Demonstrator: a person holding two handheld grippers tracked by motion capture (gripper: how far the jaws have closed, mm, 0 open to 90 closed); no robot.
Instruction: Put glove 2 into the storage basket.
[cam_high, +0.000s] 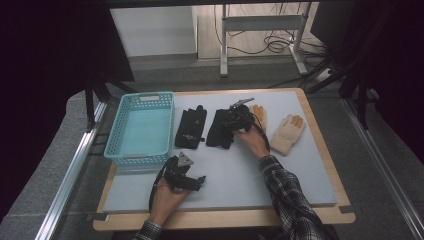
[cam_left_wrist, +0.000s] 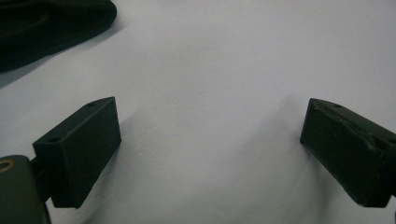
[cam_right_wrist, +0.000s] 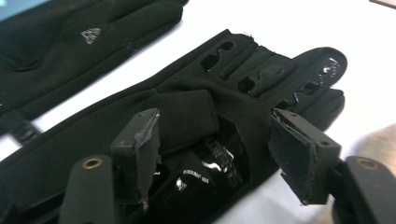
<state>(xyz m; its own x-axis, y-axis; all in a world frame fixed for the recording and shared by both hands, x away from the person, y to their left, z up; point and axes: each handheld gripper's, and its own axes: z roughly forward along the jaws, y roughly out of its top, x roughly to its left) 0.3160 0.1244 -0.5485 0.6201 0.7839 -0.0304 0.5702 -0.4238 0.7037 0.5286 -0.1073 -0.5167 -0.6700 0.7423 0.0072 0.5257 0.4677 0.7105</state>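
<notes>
The left gripper rests wide open and empty, while the open right gripper straddles the soft, limp black glove; pinch its folded cuff.

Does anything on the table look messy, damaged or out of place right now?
Mostly tidy. The black glove under the right gripper is rumpled, a flap folded over its palm. The pad on one jaw looks frayed at the edge.
</notes>
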